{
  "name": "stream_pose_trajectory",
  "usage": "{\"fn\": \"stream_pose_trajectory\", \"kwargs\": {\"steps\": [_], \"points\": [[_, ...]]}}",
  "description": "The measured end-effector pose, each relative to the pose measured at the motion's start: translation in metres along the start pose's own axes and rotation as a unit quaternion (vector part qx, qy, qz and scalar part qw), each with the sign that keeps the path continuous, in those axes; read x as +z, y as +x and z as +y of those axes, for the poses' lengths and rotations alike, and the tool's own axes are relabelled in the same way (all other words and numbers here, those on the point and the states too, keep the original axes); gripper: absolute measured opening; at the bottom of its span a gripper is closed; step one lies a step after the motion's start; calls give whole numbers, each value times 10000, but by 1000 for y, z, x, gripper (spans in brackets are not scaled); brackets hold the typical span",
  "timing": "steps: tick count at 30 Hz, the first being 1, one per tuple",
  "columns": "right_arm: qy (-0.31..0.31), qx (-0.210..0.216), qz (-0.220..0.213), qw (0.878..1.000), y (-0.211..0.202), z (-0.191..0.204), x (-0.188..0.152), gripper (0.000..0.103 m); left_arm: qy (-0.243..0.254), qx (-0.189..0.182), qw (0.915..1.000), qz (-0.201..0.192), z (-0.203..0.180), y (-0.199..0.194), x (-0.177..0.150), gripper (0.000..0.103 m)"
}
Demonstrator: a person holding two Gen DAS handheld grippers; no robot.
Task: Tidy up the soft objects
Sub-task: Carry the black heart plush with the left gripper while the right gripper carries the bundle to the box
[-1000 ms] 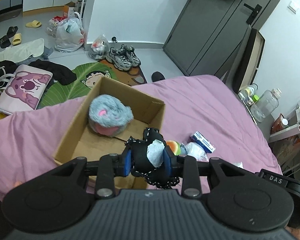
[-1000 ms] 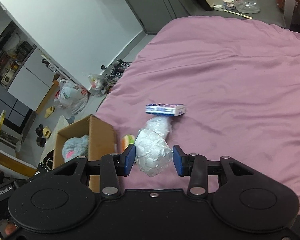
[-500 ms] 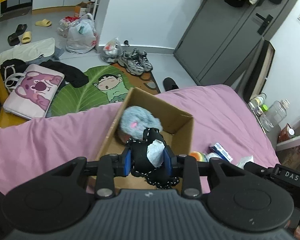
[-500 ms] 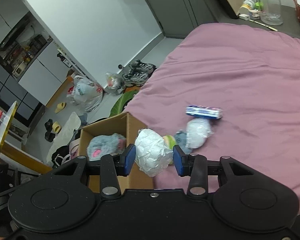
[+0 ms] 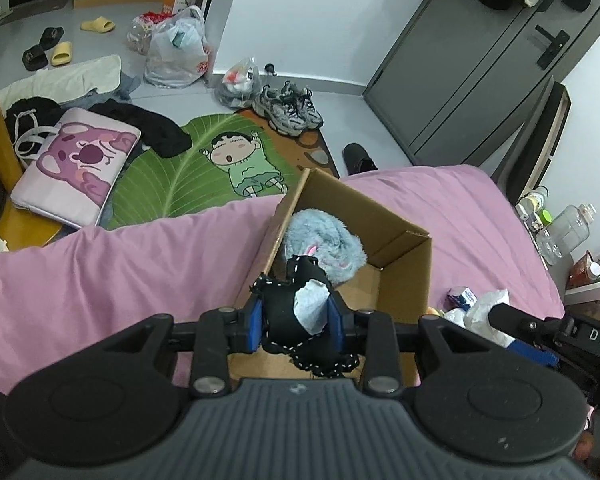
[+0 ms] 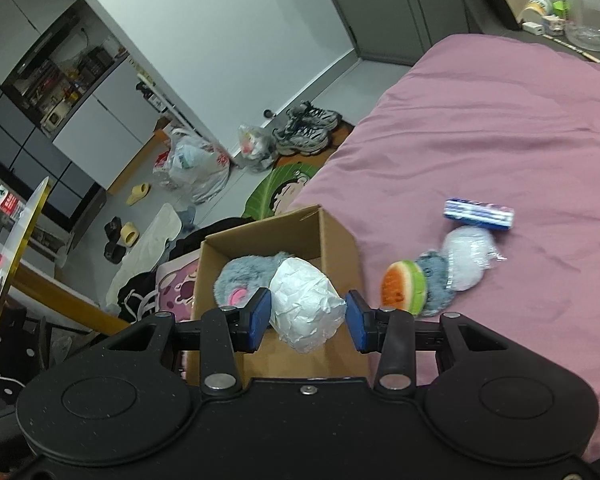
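Left wrist view: my left tool is clamped on a black pouch with a dotted cord and a pale tissue-like scrap, above the open cardboard box on the pink bed. A fluffy grey-blue plush lies inside; box floor beside it is bare.

Right wrist view: my right tool pinches a crinkly white paper ball above the box's near wall. Right of the box on the bed: an orange-green sponge toy, a wrapped white ball, a blue packet. Smooth sheet beyond.
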State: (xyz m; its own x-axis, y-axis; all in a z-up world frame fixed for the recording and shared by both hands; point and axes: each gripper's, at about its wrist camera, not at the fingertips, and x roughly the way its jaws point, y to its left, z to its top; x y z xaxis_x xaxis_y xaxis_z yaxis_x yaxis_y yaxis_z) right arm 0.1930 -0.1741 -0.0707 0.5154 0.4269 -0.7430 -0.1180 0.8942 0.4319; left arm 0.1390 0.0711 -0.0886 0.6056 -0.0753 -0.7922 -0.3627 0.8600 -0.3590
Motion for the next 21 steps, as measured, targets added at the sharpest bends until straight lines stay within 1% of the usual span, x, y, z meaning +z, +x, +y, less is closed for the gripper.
{"fn": "stream_pose_trajectory", "kwargs": {"steps": [5,11,21], "points": [[-68,38,113,9999,14,11,2,40,-27,1,9999,117,2,14,3,32],[-95,47,229,9997,31,15,8,40,26,8,9996,267,-3,31,7,32],[-186,61,433,9989,57,20,18,40,142,238,9986,451,-11,57,12,34]]}}
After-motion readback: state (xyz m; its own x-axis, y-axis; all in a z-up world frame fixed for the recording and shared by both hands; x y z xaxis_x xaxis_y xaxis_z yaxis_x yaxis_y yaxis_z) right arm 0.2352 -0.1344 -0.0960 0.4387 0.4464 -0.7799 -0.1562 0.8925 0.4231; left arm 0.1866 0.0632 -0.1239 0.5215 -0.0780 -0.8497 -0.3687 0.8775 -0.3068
